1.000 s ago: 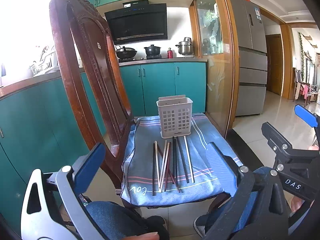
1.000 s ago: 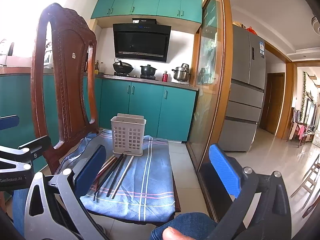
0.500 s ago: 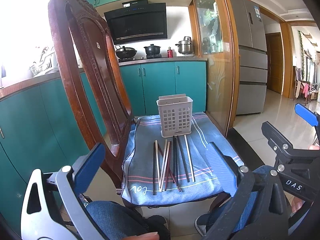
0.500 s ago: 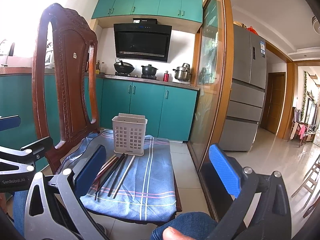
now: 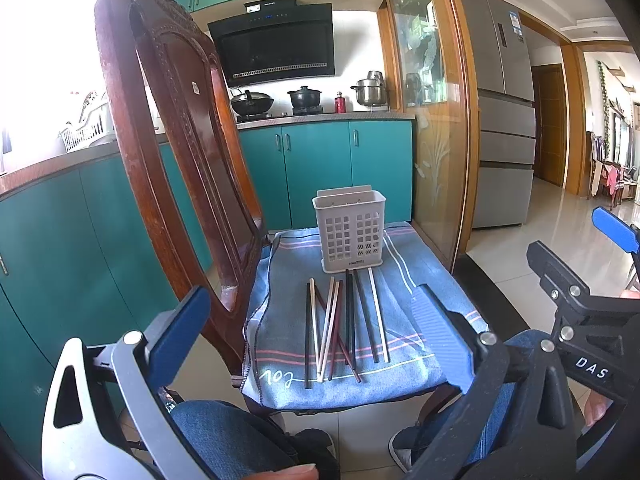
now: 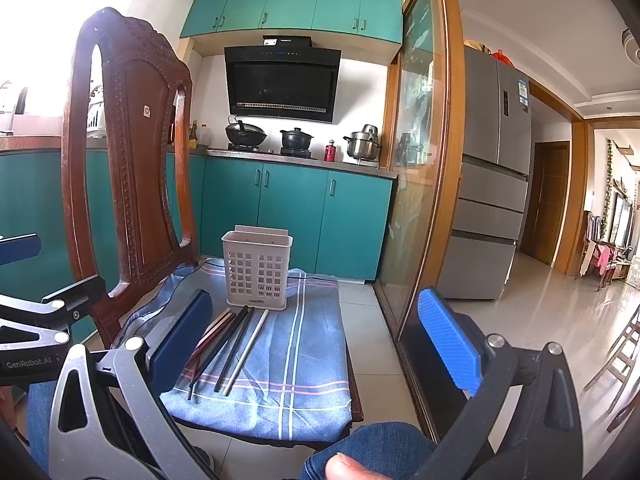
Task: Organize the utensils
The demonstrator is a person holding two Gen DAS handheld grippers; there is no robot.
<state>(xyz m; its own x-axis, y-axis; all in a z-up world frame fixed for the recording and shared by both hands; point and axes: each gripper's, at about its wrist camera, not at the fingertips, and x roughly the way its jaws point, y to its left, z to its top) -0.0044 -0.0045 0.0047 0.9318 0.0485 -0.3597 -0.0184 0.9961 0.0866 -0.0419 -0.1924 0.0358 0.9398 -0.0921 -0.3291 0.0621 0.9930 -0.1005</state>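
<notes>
Plastic basket (image 5: 351,232) stands empty at frame centre; chopsticks (image 5: 344,328) lie loose below. We advise pinching one mid-shaft; left gripper (image 5: 312,336) and right gripper (image 6: 316,340) both spread.

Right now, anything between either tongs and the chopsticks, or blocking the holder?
Nothing visible. Both tongs, left and right, are open with clear air ahead. The chopsticks lie bare on the blue cloth; the white holder stands just behind them, top open.

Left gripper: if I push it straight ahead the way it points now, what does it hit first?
Probably the chopsticks lying on the blue cloth, with the white basket just behind them. The left gripper is open and empty; depth is hard to judge here.
</notes>
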